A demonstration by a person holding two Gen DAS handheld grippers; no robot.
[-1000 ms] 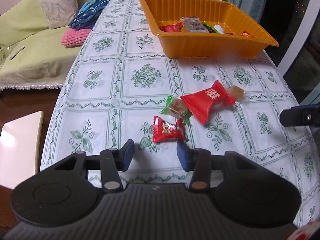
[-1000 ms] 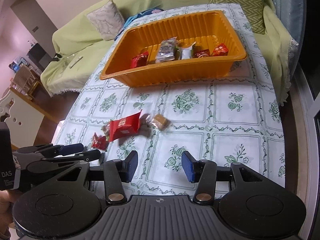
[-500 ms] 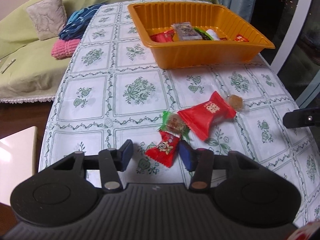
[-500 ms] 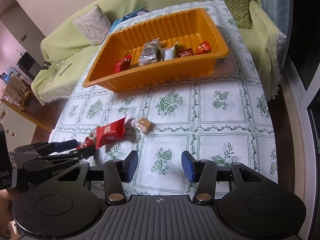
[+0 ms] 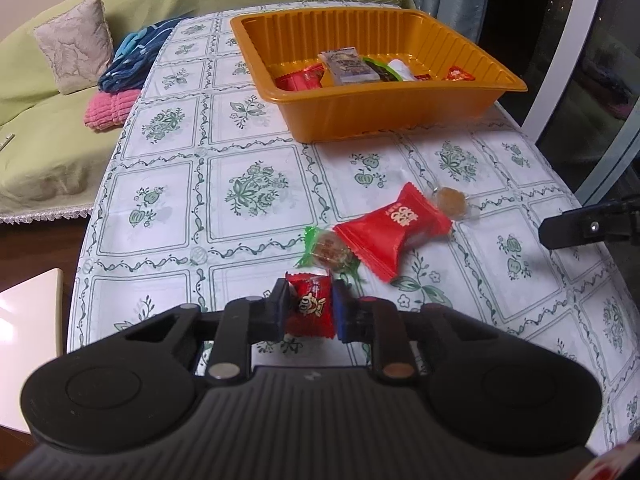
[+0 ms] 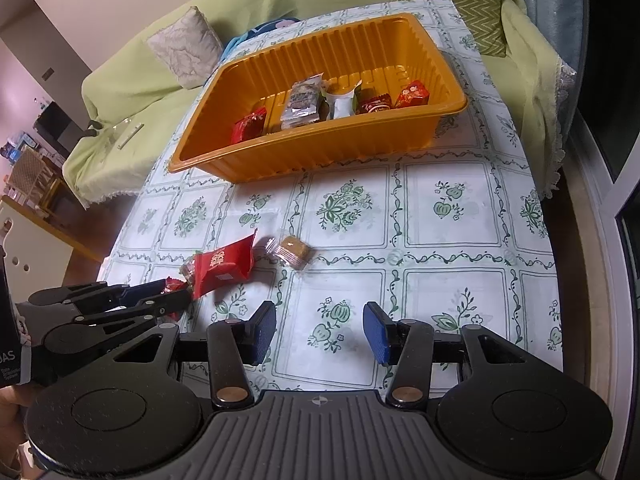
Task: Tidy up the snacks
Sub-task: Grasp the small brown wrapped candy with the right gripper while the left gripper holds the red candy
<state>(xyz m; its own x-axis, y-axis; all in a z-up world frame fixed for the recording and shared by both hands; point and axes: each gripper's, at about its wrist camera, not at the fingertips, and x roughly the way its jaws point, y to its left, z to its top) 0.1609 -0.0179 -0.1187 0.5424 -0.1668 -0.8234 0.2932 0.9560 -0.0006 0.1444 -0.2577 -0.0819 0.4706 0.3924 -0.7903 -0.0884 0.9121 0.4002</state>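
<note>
My left gripper point(image 5: 310, 307) is shut on a small red candy packet point(image 5: 311, 306) at the near part of the table; from the right wrist view the left gripper point(image 6: 176, 294) appears at the lower left with the small red candy packet point(image 6: 173, 285) between its fingers. Just beyond lie a green-ended round sweet point(image 5: 329, 249), a larger red packet point(image 5: 394, 228) and a clear-wrapped brown sweet point(image 5: 451, 201). The orange tray point(image 5: 380, 118) holds several snacks. My right gripper point(image 6: 319, 332) stands open over bare tablecloth, nothing between its fingers.
The table carries a white cloth with green flower squares point(image 6: 452, 204). A green-covered sofa point(image 6: 132, 92) with cushions runs behind and beside it. Folded blue and pink cloths point(image 5: 116, 92) lie on the sofa near the table's left edge. A glass door frame point(image 5: 576, 60) stands at right.
The left gripper moved forward around the small red packet and shut on it. The right gripper stayed open in place.
</note>
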